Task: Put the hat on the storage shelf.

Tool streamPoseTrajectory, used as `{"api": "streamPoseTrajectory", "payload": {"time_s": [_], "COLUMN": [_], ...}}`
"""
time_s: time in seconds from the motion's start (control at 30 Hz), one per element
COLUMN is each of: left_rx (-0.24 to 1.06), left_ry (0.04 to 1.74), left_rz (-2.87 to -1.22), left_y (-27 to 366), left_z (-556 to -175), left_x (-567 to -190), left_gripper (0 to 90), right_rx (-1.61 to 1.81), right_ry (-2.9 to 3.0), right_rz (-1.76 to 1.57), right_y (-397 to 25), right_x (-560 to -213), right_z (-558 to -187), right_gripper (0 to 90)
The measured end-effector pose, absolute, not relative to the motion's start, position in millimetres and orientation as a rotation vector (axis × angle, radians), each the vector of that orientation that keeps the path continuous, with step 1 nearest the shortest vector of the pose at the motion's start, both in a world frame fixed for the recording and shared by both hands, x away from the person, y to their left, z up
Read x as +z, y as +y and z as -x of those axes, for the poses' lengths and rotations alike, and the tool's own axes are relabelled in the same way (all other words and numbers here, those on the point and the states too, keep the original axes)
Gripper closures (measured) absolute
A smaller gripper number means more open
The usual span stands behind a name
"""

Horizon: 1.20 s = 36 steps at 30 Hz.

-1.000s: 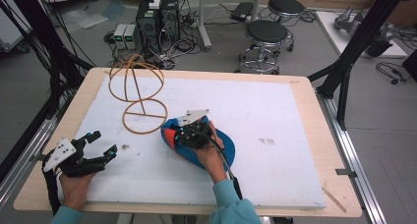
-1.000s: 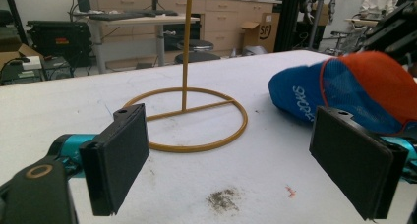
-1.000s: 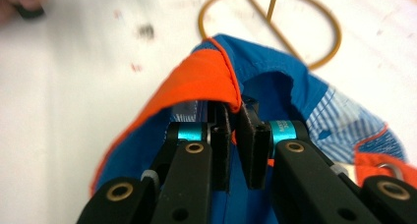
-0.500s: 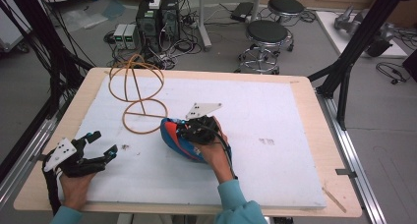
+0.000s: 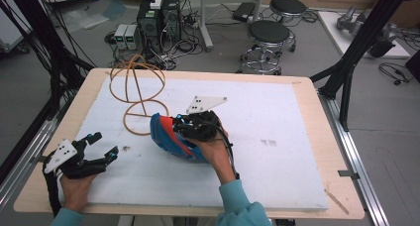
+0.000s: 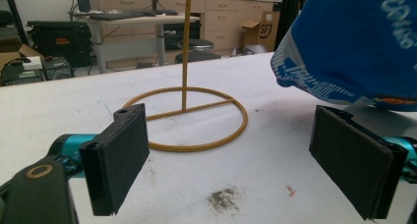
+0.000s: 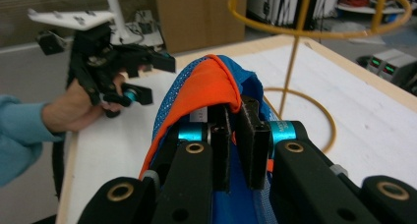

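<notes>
From the high view, the right gripper (image 5: 181,128) is pinched on the edge of a blue and orange cap (image 5: 168,139), which is tilted up off the white board (image 5: 277,122) near the middle of the table (image 5: 317,112). Just beyond the cap stands a yellow wire stand (image 5: 136,92), its round base ring lying on the board right beside the cap's far edge; whether the two touch is hard to make out from here. The left gripper (image 5: 101,146) rests near the board's front left corner, well apart from the cap, with its jaws spread.

In the left gripper view, the two black jaws stand wide apart with nothing between them. The base ring of the wire stand (image 6: 189,118) lies ahead on the board, and the blue cap (image 6: 354,47) hangs at the upper right, clear of the surface.

In the right gripper view, the jaws are pressed together on the cap's (image 7: 206,91) orange-lined rim. The wire stand (image 7: 300,62) rises just behind it, and the left gripper (image 7: 147,79) shows at the left, held in a hand (image 7: 74,106).
</notes>
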<state>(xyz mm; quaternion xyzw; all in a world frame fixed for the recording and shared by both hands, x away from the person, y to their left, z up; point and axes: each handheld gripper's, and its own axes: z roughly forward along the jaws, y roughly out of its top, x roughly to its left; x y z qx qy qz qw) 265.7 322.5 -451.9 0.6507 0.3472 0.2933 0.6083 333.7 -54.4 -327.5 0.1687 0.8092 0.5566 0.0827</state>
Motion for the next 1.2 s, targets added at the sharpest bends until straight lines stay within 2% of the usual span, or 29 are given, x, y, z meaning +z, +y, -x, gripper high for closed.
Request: {"api": "streamPoseTrajectory", "payload": {"time_s": [0.63, 1.2], "left_rx": [0.676, 0.676], "left_ry": [0.800, 0.801], "left_rz": [-1.502, -1.502], "left_y": [323, 322], "left_z": [-266, -266], "left_x": [-452, -452], "left_gripper": [15.3, 15.3], "right_rx": [1.755, 1.756], "right_ry": [2.366, 2.354], "right_rz": [-0.363, -0.346], "right_y": [-24, -23], "right_x": [-287, -282], "right_z": [-321, -320], "right_gripper": [84.5, 84.5]}}
